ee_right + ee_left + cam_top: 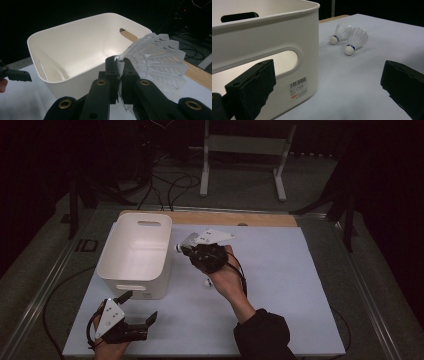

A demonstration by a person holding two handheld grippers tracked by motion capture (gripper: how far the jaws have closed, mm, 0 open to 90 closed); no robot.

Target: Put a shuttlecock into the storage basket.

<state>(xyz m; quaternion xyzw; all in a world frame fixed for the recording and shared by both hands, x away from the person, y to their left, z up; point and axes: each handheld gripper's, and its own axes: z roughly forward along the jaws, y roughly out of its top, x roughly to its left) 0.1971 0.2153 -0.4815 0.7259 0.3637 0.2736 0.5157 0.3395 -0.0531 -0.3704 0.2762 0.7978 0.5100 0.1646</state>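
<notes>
Right tongs (120, 75) grip one shuttlecock (160, 60) (two (348, 40) lie loose).

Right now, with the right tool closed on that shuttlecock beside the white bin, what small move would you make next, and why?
Probably carry the right tool a little farther forward, over the bin's rim. It is shut on the shuttlecock, whose skirt sits just outside the white bin; the inside looks empty. Opening now might drop it on the table. The left tool rests open, clear of that path.

White bin (262, 37) beside open claw (329, 90); two shuttlecocks (352, 38) beyond
</notes>
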